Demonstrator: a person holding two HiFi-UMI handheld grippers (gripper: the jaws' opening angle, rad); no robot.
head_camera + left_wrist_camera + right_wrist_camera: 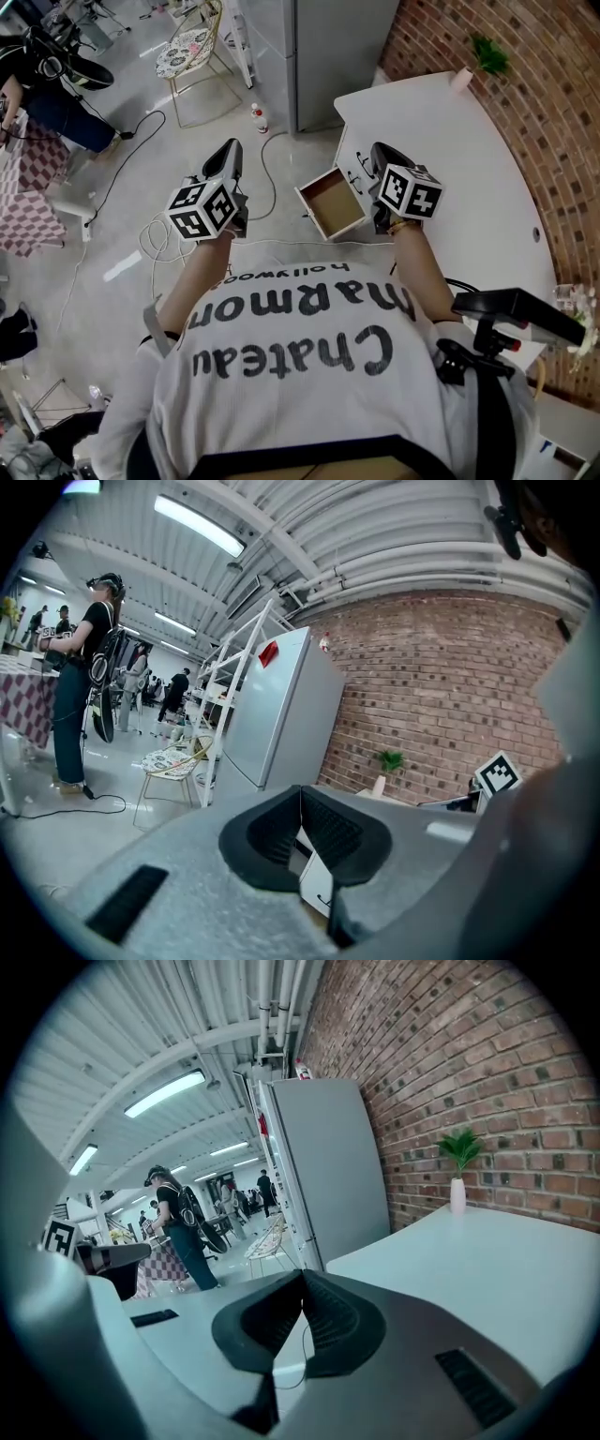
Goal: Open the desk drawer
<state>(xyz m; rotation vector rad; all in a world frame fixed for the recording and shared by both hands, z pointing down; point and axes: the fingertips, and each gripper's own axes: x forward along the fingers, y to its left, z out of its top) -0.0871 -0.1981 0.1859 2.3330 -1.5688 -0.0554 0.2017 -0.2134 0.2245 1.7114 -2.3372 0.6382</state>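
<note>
Two sets of tongs are held out ahead of the person, one in each hand. The left tongs (225, 156) are pressed together, pad against pad, with nothing pinched between them; in the left gripper view they point toward a tall grey cabinet (281, 714) and a brick wall (441, 686). The right tongs (384, 156) are likewise pressed together and carry nothing.

The drawer (333, 202) stands pulled out from the front of the white surface (469, 178), its brown bottom exposed. In the head view it lies between the two tongs, just beside the right tongs and well apart from the left tongs. Neither set grips it. Whether the right tongs touch the front of the surface cannot be told.

A small plant (487, 54) in a pale vase stands at the far end of the surface, near the wall. On the floor (150, 187) are a chair (187, 52), a bottle (257, 116) and a loose cable (267, 178).
</note>
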